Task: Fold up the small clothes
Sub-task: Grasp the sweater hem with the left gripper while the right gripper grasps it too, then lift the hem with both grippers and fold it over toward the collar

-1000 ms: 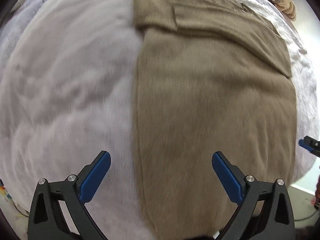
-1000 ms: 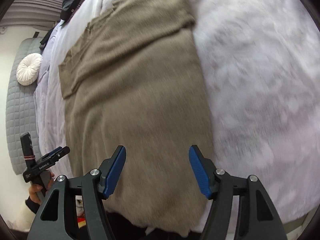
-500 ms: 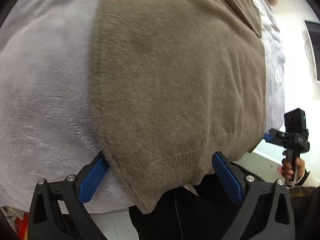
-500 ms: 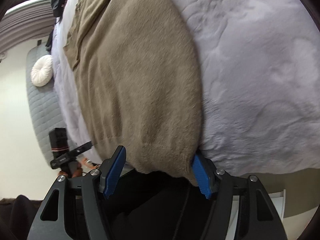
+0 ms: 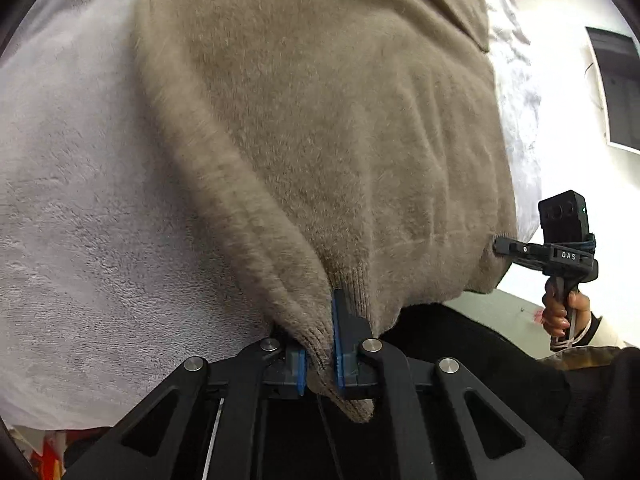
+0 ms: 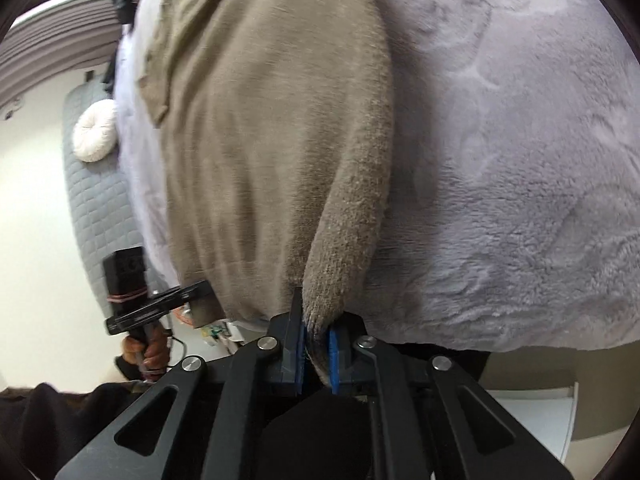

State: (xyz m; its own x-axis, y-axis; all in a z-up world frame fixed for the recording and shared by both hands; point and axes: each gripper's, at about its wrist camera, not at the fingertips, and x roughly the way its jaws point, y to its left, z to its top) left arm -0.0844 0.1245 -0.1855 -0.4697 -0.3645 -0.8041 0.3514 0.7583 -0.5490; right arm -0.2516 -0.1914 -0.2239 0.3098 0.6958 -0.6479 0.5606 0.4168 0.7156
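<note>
Bed (image 5: 80, 240): covered with a pale grey plush blanket (image 6: 520, 200); its near edge runs just in front of both grippers.
Sweater (image 5: 340, 140): tan fuzzy knit, lying flat on the blanket and stretching away from the cameras; its ribbed hem sits at the bed's near edge and is pulled up into a peak at each bottom corner. A folded-in part shows near its far end.
Headboard (image 6: 92, 208): grey quilted panel at the left of the right wrist view, with a round white cushion (image 6: 96, 136) resting against it.
Left gripper (image 5: 320, 364): black frame with blue fingers (image 5: 340, 344) closed tight on one bottom corner of the sweater hem; a tuft of ribbing hangs out below them. In the right wrist view it shows at the left edge (image 6: 196, 294), held by a hand (image 6: 146, 350), touching the hem there.
Right gripper (image 6: 316, 354): blue fingers (image 6: 333, 360) pinched on the other bottom corner, the knit bunched into a narrow roll between them. In the left wrist view it shows at the right (image 5: 502, 246), held by a hand (image 5: 564, 312), its tip against the sweater's edge.
Screen (image 5: 618, 88): dark panel on the white wall beyond the bed.
</note>
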